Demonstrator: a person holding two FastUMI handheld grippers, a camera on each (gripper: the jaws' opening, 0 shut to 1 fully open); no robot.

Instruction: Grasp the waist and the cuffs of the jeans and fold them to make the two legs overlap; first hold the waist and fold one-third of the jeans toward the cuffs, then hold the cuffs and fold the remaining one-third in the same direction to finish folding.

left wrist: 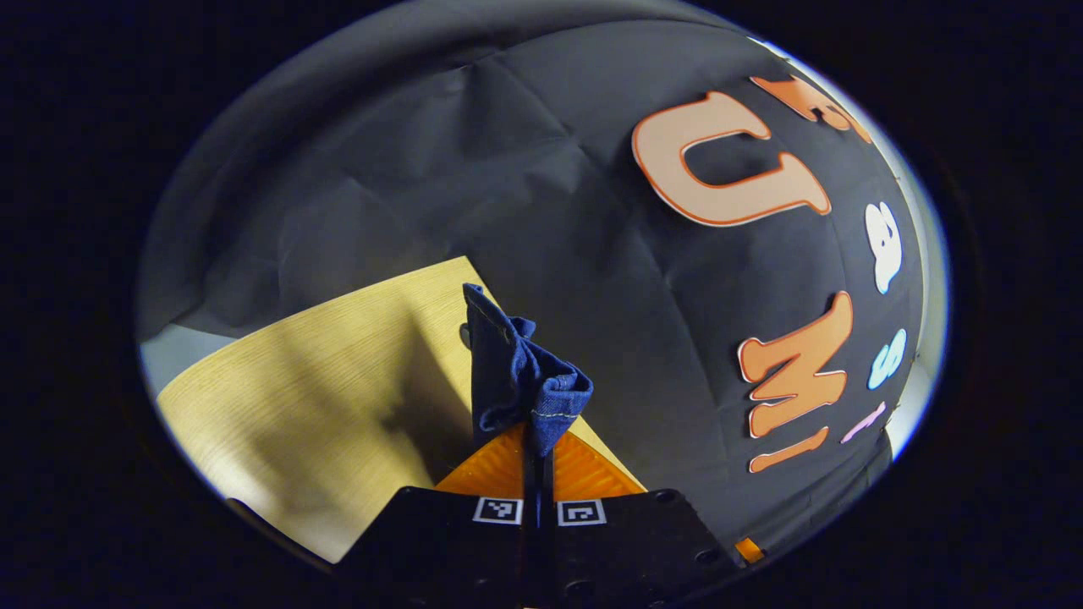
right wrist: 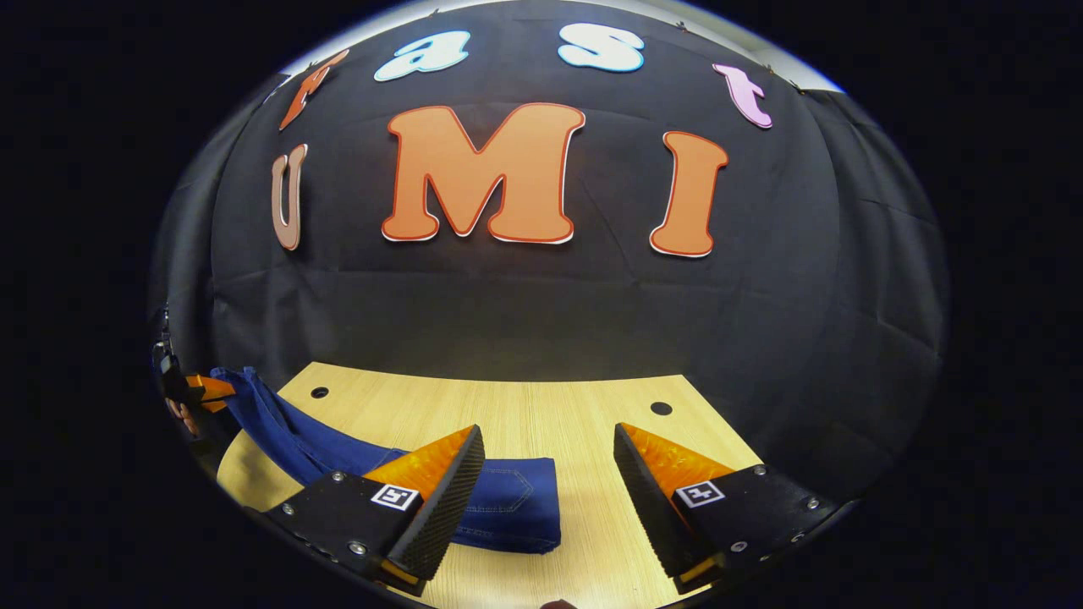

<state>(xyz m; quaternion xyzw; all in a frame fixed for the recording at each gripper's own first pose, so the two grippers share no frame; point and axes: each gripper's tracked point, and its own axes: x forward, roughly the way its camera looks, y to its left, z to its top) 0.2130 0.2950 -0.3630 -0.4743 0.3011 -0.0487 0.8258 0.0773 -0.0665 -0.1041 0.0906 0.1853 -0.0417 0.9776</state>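
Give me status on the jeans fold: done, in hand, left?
Done: the waist end lies folded on the table, a neat doubled edge by the right tongs. In hand: the left tongs are shut on the cuffs, lifted, and the jeans slope up to them at far left. The right tongs are open, holding nothing. Left: lay the cuff third over the folded part.

The right gripper [right wrist: 548,474] carries two wedge-shaped fingers [right wrist: 440,499] with ribbed inner faces, each on a flat black mounting plate [right wrist: 338,512] with small round screws and a square black-and-white marker (one per side). The left gripper [left wrist: 538,440] has matching black plates with paired square markers [left wrist: 497,510].
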